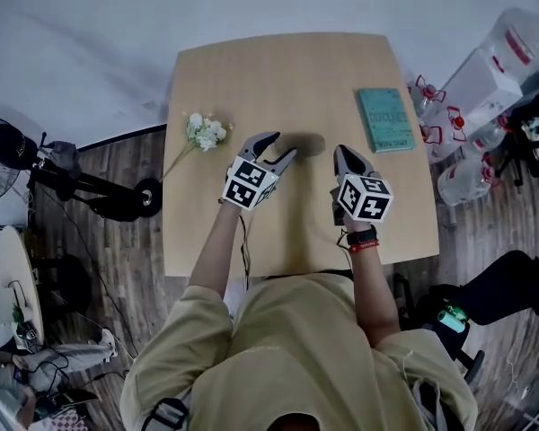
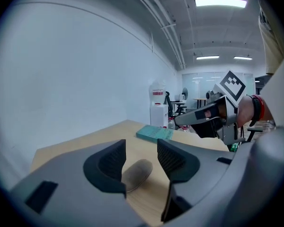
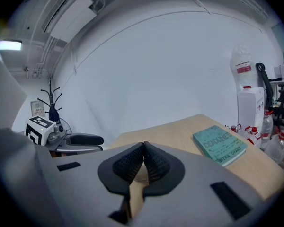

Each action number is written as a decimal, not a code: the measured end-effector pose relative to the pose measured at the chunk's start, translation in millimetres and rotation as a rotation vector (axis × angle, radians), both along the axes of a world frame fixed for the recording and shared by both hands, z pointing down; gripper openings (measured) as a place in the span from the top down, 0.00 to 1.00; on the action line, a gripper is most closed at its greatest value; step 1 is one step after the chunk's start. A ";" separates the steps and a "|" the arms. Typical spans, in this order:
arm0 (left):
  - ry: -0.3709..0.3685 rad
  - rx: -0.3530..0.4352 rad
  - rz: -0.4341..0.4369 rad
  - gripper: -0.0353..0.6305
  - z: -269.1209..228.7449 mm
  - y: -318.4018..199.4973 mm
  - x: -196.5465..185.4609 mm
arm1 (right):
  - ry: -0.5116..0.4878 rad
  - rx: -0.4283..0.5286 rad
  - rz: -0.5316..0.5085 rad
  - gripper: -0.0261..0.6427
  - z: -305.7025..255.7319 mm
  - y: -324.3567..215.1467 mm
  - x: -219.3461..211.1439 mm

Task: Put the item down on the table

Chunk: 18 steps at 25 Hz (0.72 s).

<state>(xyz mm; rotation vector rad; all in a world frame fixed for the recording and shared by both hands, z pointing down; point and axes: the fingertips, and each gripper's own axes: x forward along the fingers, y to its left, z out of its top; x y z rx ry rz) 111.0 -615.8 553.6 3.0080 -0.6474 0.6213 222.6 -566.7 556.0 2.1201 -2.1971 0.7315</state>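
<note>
Both tools are held above the table (image 1: 278,70), neither holding anything.
- Left tool (image 1: 284,144): jaws apart with nothing between them. The left gripper view (image 2: 141,148) shows only bare tabletop and a soft dark shadow (image 2: 136,172) through the gap.
- Right tool (image 1: 343,155): jaws together, tips touching, empty. The right gripper view (image 3: 144,148) shows the same.
- Flowers (image 1: 205,131): small white sprig lying flat on the table near its left edge, just beside the left tool but not touching it. The stem points toward that edge.
- Book (image 1: 384,118): green, lying flat toward the far right of the table, well apart from both tools. It also shows in both gripper views (image 2: 154,133) (image 3: 220,144).
- Off the table, there are water bottles (image 1: 485,88) on the floor to the right.
</note>
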 end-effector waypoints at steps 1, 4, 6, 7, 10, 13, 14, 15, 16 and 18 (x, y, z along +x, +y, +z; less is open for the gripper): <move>0.014 -0.003 -0.013 0.62 -3.1 3.1 -2.3 | 0.002 0.008 0.004 0.94 -3.5 3.1 0.2; 0.053 -0.015 -0.059 0.66 -12.8 12.1 -10.0 | 0.015 0.023 0.016 0.94 -12.5 12.1 1.7; 0.073 -0.015 -0.093 0.68 -19.6 16.9 -15.3 | 0.027 0.032 0.021 0.94 -18.0 16.5 2.4; 0.084 -0.012 -0.112 0.70 -23.2 18.5 -18.4 | 0.034 0.037 0.023 0.94 -20.7 18.0 2.2; 0.117 0.002 -0.164 0.78 -33.5 23.8 -26.9 | 0.045 0.052 0.019 0.94 -27.0 21.3 -1.4; 0.135 0.011 -0.200 0.81 -41.9 33.1 -33.8 | 0.059 0.063 0.014 0.94 -32.9 27.4 -5.0; 0.140 0.010 -0.217 0.82 -44.1 35.6 -37.6 | 0.068 0.067 0.014 0.94 -35.3 29.5 -6.4; 0.145 0.009 -0.240 0.83 -46.0 37.8 -42.4 | 0.078 0.072 0.016 0.94 -37.7 31.3 -7.9; 0.150 0.009 -0.265 0.85 -47.7 39.7 -47.5 | 0.089 0.077 0.018 0.94 -39.9 33.0 -9.3; 0.165 0.006 -0.312 0.86 -50.5 43.0 -56.8 | 0.106 0.086 0.022 0.94 -43.7 35.4 -11.9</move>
